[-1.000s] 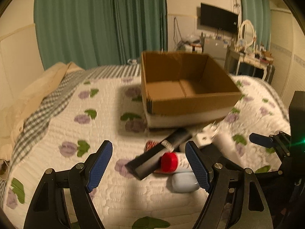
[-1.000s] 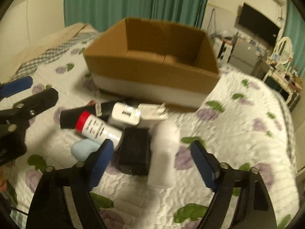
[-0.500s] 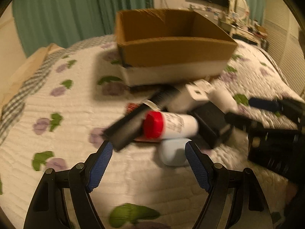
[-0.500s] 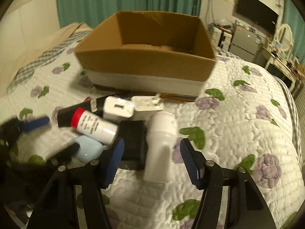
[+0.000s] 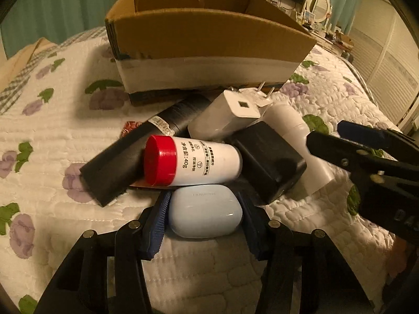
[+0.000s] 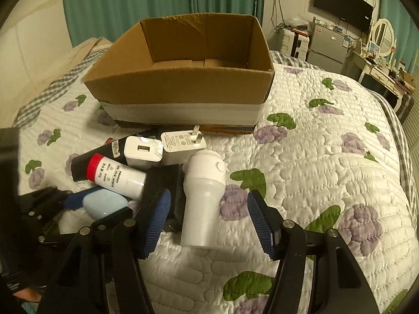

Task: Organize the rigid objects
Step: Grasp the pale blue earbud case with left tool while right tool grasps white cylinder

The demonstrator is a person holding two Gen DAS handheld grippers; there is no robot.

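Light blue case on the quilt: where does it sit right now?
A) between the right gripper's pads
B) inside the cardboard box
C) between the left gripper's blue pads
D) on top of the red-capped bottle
C: the light blue case lies between the closing pads of the left gripper, just in front of the red-capped bottle.

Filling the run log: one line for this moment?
left hand-held gripper: closing around blue case | right hand-held gripper: open, straddling white bottle | cardboard box: looks empty
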